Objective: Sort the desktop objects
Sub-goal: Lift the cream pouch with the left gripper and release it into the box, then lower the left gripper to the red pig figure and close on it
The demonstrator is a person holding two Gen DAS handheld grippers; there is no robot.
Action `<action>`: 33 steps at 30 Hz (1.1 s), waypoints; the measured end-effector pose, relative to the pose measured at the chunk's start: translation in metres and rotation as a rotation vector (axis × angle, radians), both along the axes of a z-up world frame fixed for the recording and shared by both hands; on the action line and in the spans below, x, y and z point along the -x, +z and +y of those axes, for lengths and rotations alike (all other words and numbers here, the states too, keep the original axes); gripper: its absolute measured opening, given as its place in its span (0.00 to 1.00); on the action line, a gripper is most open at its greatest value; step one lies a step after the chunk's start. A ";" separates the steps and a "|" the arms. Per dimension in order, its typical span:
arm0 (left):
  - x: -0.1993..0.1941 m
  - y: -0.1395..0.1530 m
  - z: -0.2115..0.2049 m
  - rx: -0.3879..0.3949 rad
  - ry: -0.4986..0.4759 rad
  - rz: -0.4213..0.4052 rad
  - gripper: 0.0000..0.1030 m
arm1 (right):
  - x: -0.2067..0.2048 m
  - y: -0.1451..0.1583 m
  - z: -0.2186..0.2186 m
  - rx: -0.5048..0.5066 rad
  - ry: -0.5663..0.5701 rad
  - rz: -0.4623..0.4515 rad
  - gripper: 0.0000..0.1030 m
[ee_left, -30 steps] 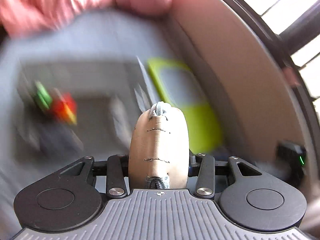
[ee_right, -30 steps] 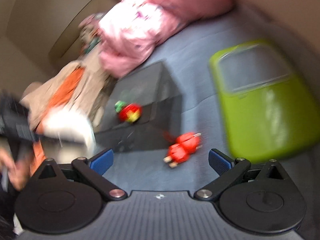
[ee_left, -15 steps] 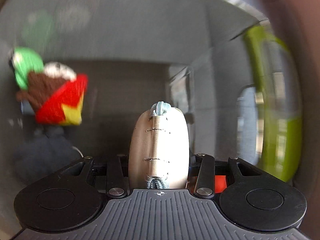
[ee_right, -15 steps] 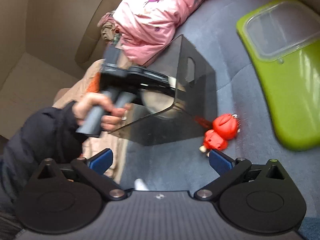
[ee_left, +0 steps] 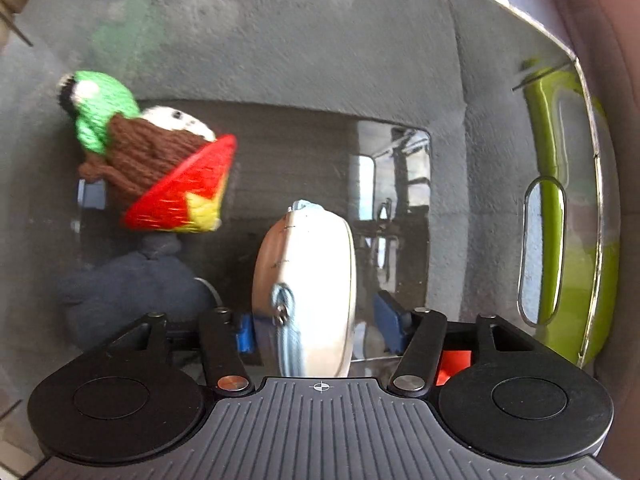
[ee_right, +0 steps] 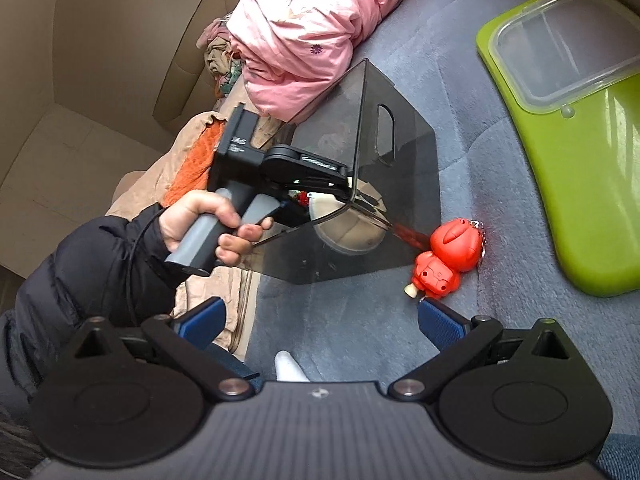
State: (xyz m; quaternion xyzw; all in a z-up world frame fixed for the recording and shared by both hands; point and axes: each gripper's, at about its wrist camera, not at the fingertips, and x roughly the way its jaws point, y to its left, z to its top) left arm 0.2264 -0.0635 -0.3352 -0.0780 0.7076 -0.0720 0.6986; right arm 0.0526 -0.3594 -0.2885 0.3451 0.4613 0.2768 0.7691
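The left gripper (ee_left: 316, 328) reaches inside the smoky clear box (ee_right: 404, 184), its 2 blue pads (ee_left: 386, 322) spread apart. The beige pouch (ee_left: 308, 292) stands between them, touching the left pad and clear of the right one, so the grip is released. A knitted toy (ee_left: 160, 160) lies ahead to its left. The right gripper (ee_right: 320, 320) hovers with its fingers spread wide and nothing between them; the red figurine (ee_right: 444, 258) lies just ahead of its right fingertip, beside the box, with the green lid (ee_right: 572, 128) further right.

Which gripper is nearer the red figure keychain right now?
Right. The right gripper hangs open just short of the red figure keychain, its right fingertip almost touching; the left gripper is inside the smoked bin.
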 end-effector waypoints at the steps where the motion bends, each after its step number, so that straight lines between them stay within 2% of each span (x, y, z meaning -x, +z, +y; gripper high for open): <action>1: 0.001 0.004 0.004 -0.001 0.004 -0.005 0.65 | -0.001 -0.001 0.000 -0.002 0.000 0.004 1.00; 6: -0.010 0.017 0.035 -0.026 0.004 -0.055 0.70 | -0.002 -0.004 0.000 -0.005 -0.003 0.013 1.00; 8: -0.016 0.037 0.031 -0.030 0.007 -0.081 0.70 | -0.002 -0.004 0.000 -0.002 -0.002 0.014 1.00; 11: -0.004 0.060 0.028 -0.024 -0.006 -0.161 0.70 | -0.002 -0.004 0.000 0.001 -0.002 0.016 1.00; 12: 0.000 0.056 0.024 -0.008 -0.026 -0.194 0.70 | -0.002 -0.004 0.000 0.001 -0.002 0.017 1.00; 14: 0.023 0.072 0.013 0.034 -0.091 -0.269 0.70 | -0.002 -0.005 0.000 0.001 -0.004 0.023 1.00; 16: 0.055 0.084 -0.002 0.085 -0.177 -0.328 0.74 | -0.003 -0.007 -0.001 0.002 -0.006 0.033 1.00; 17: 0.066 0.088 -0.009 0.111 -0.209 -0.340 0.78 | -0.004 -0.008 -0.001 0.003 -0.008 0.041 1.00; 18: 0.079 0.093 -0.017 0.133 -0.244 -0.344 0.85 | -0.005 -0.009 0.000 0.005 -0.010 0.050 1.00; 19: 0.089 0.095 -0.026 0.133 -0.283 -0.334 0.88 | -0.006 -0.010 0.000 0.010 -0.011 0.061 1.00; 22: 0.089 0.076 -0.050 0.098 -0.363 -0.305 0.90 | -0.009 -0.012 0.004 0.031 -0.008 0.084 1.00; 25: 0.089 0.061 -0.064 0.045 -0.422 -0.254 0.90 | -0.008 -0.008 0.008 0.057 0.008 0.069 1.00; 27: 0.097 0.055 -0.068 0.013 -0.468 -0.240 0.92 | 0.001 0.000 0.003 0.073 -0.047 0.027 1.00; 29: 0.113 0.048 -0.085 -0.075 -0.558 -0.229 0.93 | 0.010 0.002 -0.010 0.056 -0.148 0.002 1.00; 31: 0.118 0.034 -0.101 -0.073 -0.592 -0.217 0.93 | 0.011 -0.003 -0.022 0.015 -0.218 0.030 1.00; 33: 0.122 0.019 -0.117 -0.064 -0.623 -0.206 0.93 | 0.005 -0.010 -0.026 -0.021 -0.221 0.068 1.00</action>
